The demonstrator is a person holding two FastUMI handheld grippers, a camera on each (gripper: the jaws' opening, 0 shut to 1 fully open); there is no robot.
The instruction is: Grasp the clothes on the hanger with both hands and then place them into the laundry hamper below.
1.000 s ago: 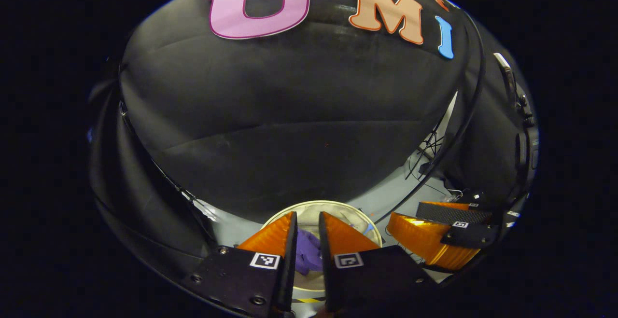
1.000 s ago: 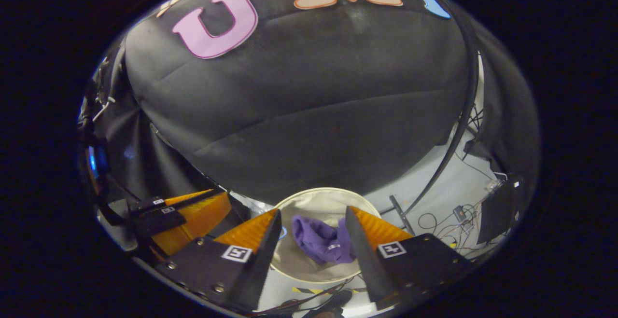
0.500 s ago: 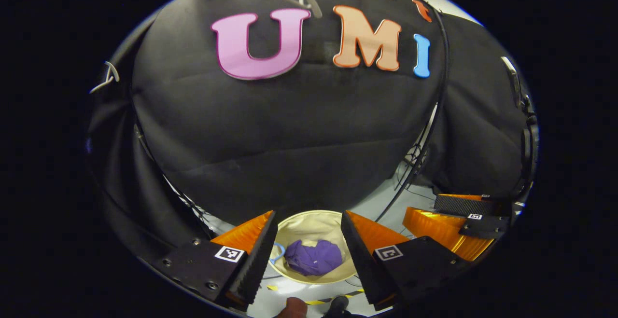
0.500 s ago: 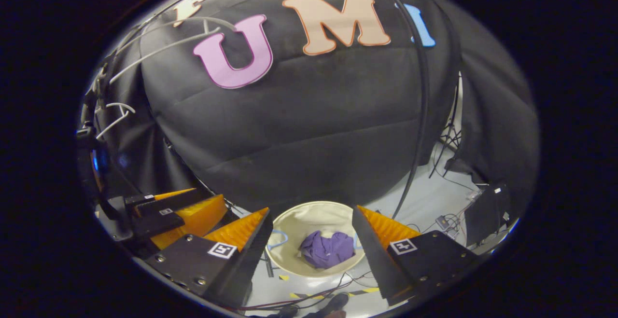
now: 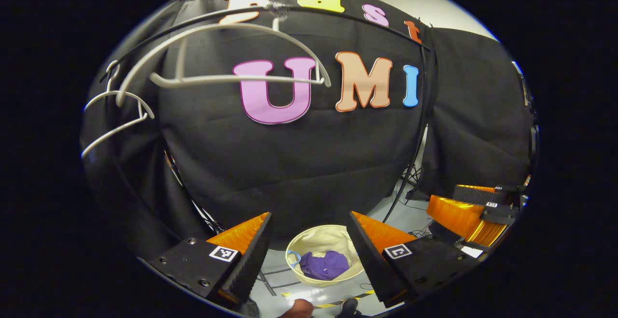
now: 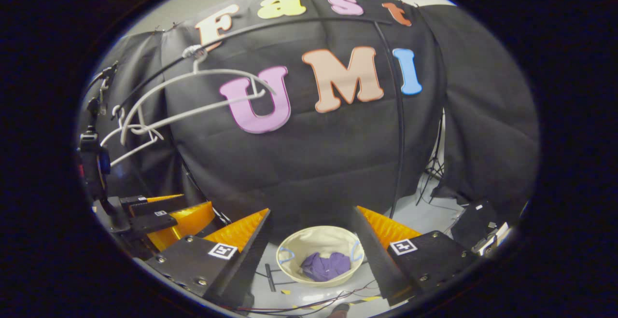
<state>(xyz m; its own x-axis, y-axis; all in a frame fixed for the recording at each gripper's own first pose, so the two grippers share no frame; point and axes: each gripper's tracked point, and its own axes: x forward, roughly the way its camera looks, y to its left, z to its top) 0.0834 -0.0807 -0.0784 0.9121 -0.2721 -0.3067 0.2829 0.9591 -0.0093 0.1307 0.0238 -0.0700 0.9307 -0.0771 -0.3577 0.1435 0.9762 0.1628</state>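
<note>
Purple clothes [image 5: 324, 265] lie bunched at the bottom of a cream hamper [image 5: 309, 241] on the pale floor [image 5: 386, 212], in front of the booth's black cloth wall [image 5: 299, 163]. In the left gripper view, the left gripper [image 5: 309, 250] hangs high above the hamper with its fingers spread wide and nothing between them; the hamper and its purple load show in the gap. The right gripper [image 5: 475, 212] appears farther off at the lower right edge, also well above the floor.

The right gripper view frames the same hamper [image 6: 338, 236], with the clothes [image 6: 326, 266] heaped inside and blue loop handles at the rim. The right gripper [image 6: 311, 241] has its fingers released and wide apart, holding nothing. The left gripper [image 6: 164, 214] shows at the lower left; whether its fingers are parted cannot be told from this angle.

Bare white hangers [image 5: 227, 79] hang from a dark rail [image 5: 347, 16] across the top of the wall, a second one [image 5: 113, 115] to the left near the corner; the same hangers [image 6: 193, 101] are seen in the right gripper view. Cables [image 6: 309, 303] and strips of tape lie on the floor beside the hamper.
</note>
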